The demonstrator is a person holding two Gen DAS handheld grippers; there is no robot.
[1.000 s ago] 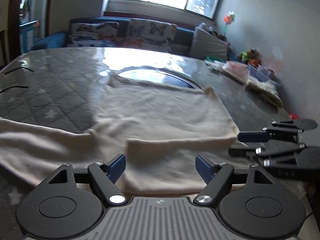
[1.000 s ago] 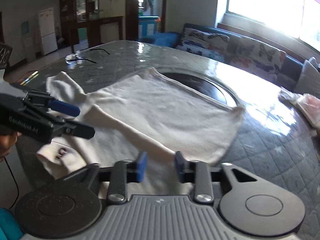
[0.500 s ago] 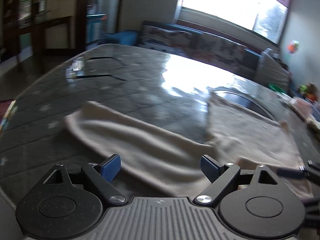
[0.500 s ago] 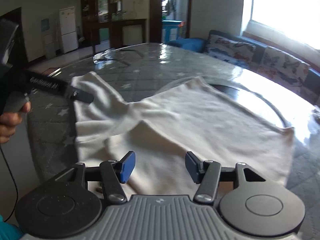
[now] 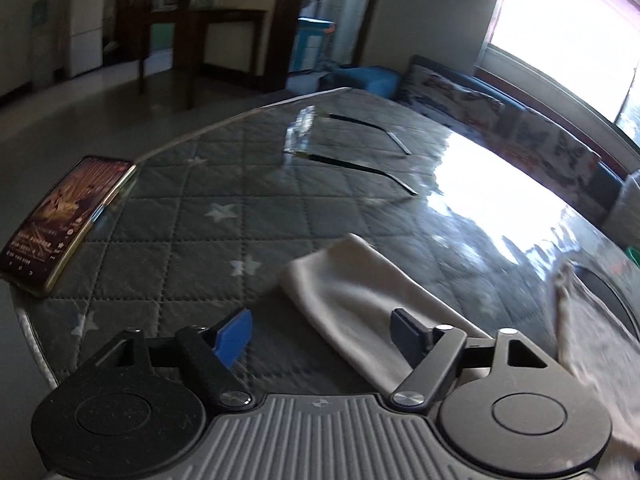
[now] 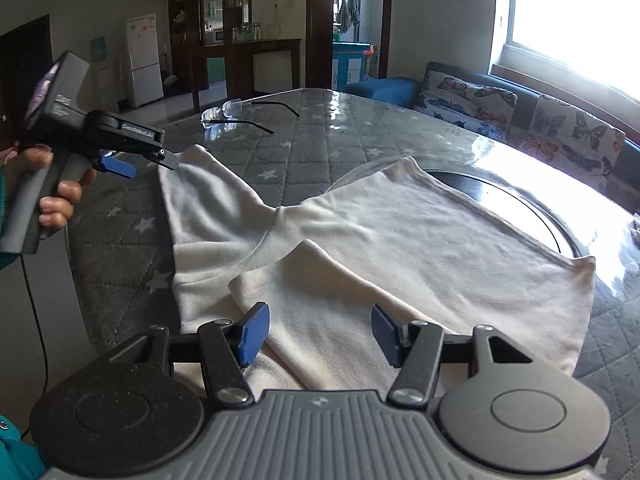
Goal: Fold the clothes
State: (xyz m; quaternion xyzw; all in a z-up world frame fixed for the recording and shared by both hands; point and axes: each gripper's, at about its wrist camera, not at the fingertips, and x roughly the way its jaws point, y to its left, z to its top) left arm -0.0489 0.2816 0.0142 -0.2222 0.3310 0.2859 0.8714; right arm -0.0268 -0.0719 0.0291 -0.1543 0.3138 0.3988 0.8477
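A cream long-sleeved top (image 6: 400,248) lies flat on the quilted grey table. One sleeve (image 6: 320,292) is folded in over the body near me. The other sleeve (image 6: 200,196) stretches out to the left; its cuff end shows in the left wrist view (image 5: 352,292). My right gripper (image 6: 320,332) is open and empty just above the folded sleeve. My left gripper (image 5: 320,332) is open and empty, hovering by the outstretched sleeve's cuff; it also shows in the right wrist view (image 6: 148,160), held in a hand.
A phone (image 5: 60,220) lies at the table's left edge. A pair of glasses (image 6: 236,116) sits on the far side of the table (image 6: 320,136). A sofa (image 6: 520,112) with butterfly cushions stands behind, under the bright window.
My left gripper has swung left from the shirt body out to the sleeve cuff. My right gripper has opened wider and drawn back a little over the folded sleeve.
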